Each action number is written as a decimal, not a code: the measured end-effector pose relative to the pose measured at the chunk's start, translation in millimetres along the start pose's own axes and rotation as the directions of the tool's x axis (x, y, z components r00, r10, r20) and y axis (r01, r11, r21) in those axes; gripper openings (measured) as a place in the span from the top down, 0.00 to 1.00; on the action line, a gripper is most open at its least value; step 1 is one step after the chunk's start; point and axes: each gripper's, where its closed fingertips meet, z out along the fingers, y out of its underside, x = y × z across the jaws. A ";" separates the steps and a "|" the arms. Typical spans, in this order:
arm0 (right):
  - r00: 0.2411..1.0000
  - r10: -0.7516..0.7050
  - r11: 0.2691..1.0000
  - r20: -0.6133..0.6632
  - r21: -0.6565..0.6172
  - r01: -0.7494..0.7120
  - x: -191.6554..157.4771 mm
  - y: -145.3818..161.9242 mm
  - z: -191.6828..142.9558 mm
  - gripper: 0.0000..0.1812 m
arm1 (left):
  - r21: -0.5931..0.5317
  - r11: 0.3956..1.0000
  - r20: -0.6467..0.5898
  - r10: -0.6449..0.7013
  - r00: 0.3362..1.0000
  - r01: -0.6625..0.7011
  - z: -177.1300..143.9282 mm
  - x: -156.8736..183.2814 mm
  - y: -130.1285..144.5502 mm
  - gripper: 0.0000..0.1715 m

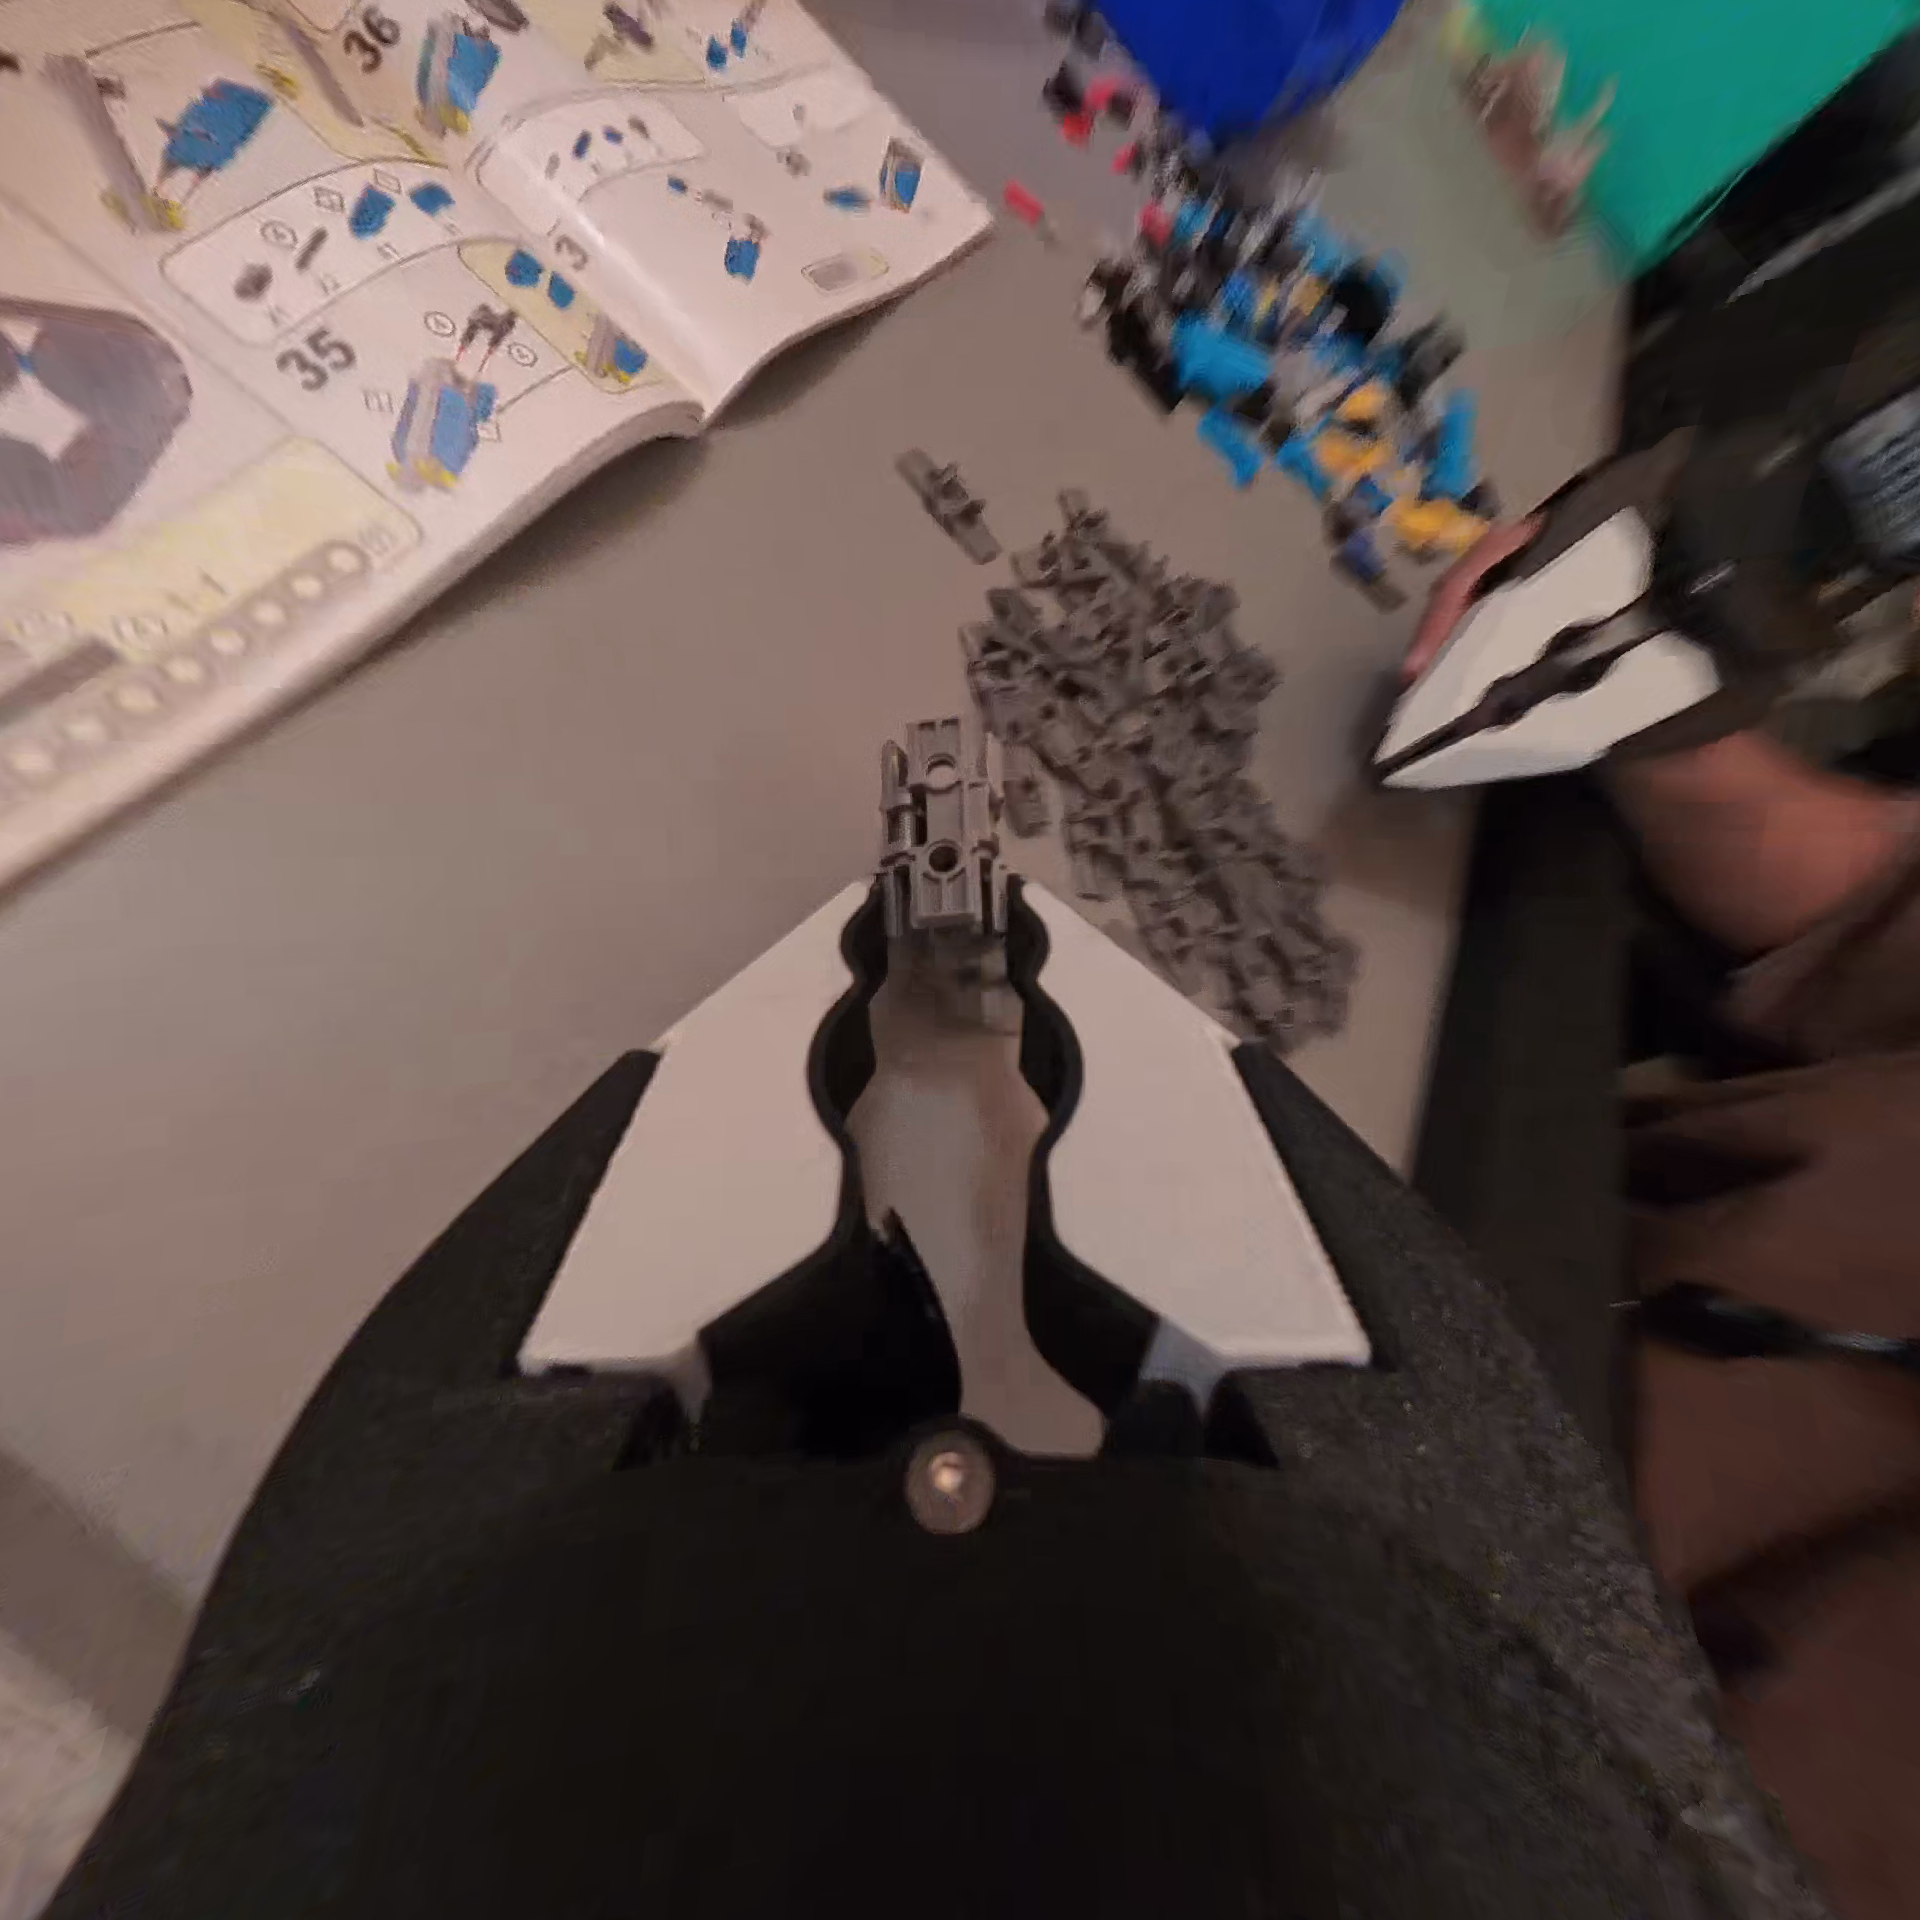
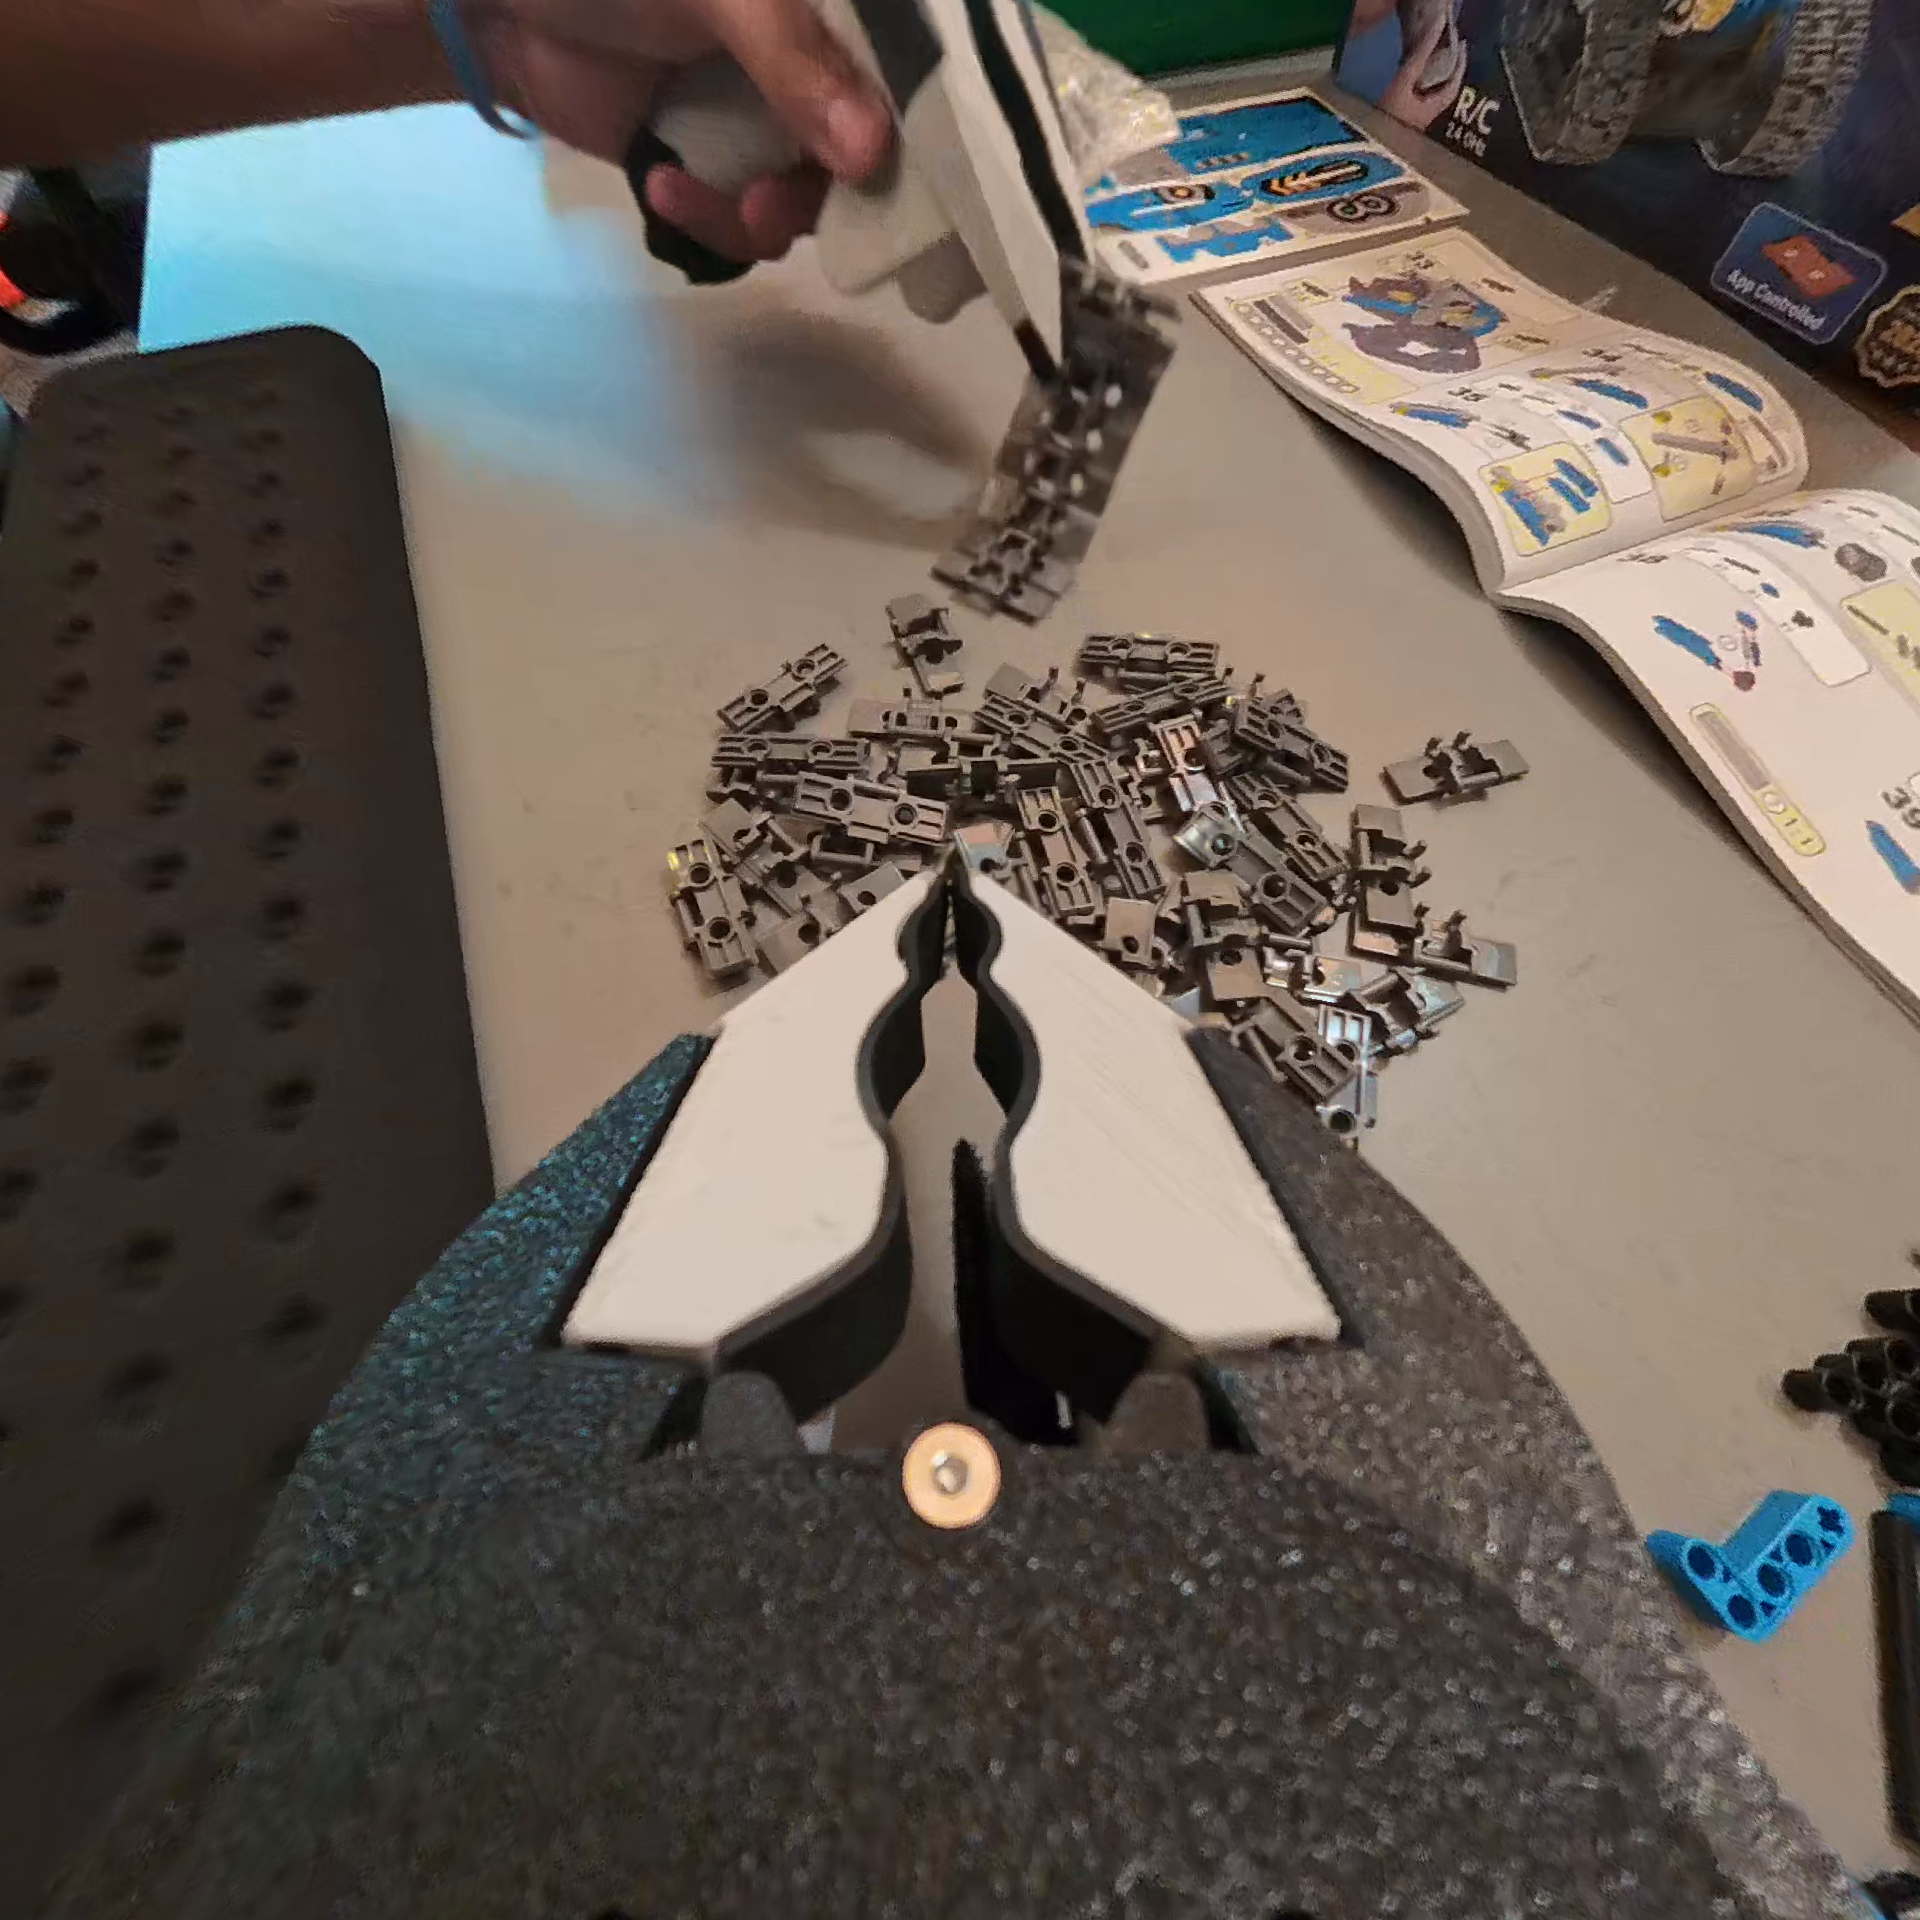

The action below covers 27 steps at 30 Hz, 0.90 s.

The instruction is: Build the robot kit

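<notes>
In the left wrist view, the left gripper [image 1: 943, 904] is pinching the top of a chain of grey track links [image 1: 940, 831] between nearly closed jaws, beside the loose pile of grey links [image 1: 1132, 748] on the grey table [image 1: 582, 935]. In the right wrist view, the right gripper [image 2: 951, 871] is hovering with jaws pressed together and empty, tips at the pile's near edge, the instruction booklet [image 2: 1621, 499] lying open to the right

The tabletop [image 2: 582, 644] is plain grey-beige. The loose links [image 2: 1049, 831] heaped on it are dark grey, as is the chain [image 2: 1060, 457] of joined ones. Both grippers, left [image 1: 940, 894] and right [image 2: 951, 878], have white fingers lined in black, on speckled black bodies. The booklet [image 2: 1621, 436] is white with blue, yellow and grey drawings. A bracket [image 2: 1756, 1574] is bright blue beside black pieces [image 2: 1870, 1371]. The mat [image 2: 187, 831] is black, patterned with rows of holes. The box [image 2: 1683, 135] is dark blue.
</notes>
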 end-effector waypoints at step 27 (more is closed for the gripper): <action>0.746 0.382 0.913 0.546 -0.095 -0.397 -100.5 -106.4 119.8 0.81 | 0.342 0.749 -0.481 -0.380 0.790 0.568 -91.8 77.7 36.0 0.87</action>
